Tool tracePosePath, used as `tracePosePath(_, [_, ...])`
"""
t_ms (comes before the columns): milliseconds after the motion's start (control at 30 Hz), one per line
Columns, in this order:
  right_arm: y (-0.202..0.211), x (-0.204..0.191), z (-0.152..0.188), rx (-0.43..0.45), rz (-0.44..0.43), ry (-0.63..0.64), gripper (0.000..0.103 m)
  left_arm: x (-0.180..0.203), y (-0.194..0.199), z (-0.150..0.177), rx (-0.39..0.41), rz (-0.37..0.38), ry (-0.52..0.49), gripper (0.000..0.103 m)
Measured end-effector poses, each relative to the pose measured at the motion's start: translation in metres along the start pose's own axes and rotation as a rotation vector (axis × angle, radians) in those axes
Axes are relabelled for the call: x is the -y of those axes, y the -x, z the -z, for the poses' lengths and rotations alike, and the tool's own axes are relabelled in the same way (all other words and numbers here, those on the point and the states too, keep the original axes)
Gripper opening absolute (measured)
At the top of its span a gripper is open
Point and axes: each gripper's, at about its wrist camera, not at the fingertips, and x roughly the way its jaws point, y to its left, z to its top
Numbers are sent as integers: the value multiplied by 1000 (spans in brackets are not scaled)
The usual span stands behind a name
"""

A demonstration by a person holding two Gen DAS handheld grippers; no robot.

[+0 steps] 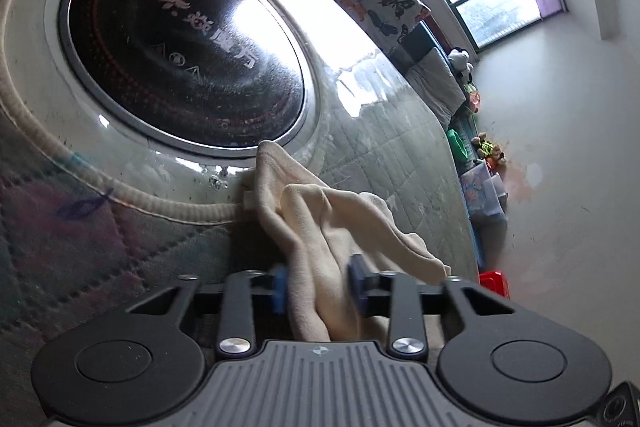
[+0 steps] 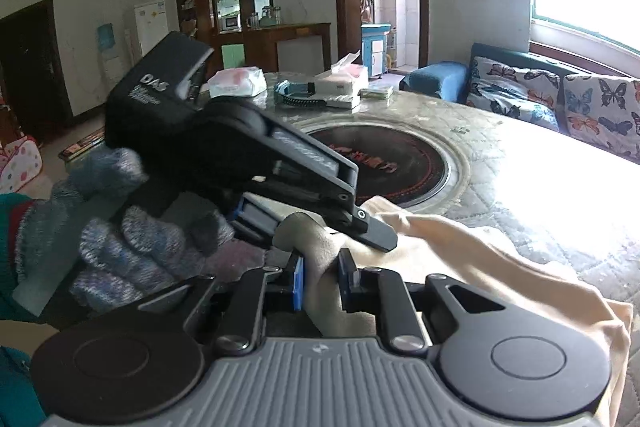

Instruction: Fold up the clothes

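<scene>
A cream-coloured garment [image 1: 320, 223] lies bunched on the quilted table cover. My left gripper [image 1: 318, 285] is shut on a fold of it, with cloth bulging between the blue pads. In the right wrist view the same garment [image 2: 480, 267] spreads to the right over the table. My right gripper [image 2: 320, 281] is shut on another fold of it. The left gripper [image 2: 240, 163], held by a gloved hand [image 2: 120, 227], sits just above and left of the right one, with its fingers on the cloth.
A round black glass hob [image 1: 180, 59] is set in the table [image 2: 540, 167]. Tissue packs and small boxes [image 2: 320, 87] sit at the table's far end. A butterfly-print sofa [image 2: 560, 95] stands under the window. Toys [image 1: 488, 151] line the wall.
</scene>
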Motion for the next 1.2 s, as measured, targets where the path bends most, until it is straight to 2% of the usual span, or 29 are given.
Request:
tracePosePath(167, [-2, -1, 4, -15, -4, 11, 18, -1, 0, 0, 10, -14, -11, 16])
tracePosePath(267, [9, 5, 7, -5, -9, -26, 18, 0, 0, 1, 15, -17, -27, 16])
tracePosePath(367, [27, 19, 12, 12, 27, -91, 20, -1, 0, 1, 16, -16, -36, 16])
tracePosePath(500, [51, 47, 23, 29, 152, -173, 21, -1, 0, 2, 17, -16, -45, 16])
tracePosePath(667, [72, 101, 43, 15, 353, -322, 21, 2, 0, 4, 20, -27, -66, 16])
tracePosePath(733, [76, 121, 51, 12, 401, -383, 21, 3, 0, 4, 21, -31, -73, 16])
tracePosePath(900, [74, 153, 67, 30, 430, -499, 23, 5, 0, 3, 23, -46, -99, 16])
tracePosePath(1067, [65, 171, 81, 47, 386, -592, 27, 9, 0, 3, 27, -65, -132, 16])
tracePosePath(1133, [64, 172, 84, 53, 378, -595, 26, 12, 1, 3, 32, -81, -154, 16])
tracePosePath(1200, [62, 169, 83, 53, 376, -580, 16, 19, -1, 4, 39, -98, -185, 16])
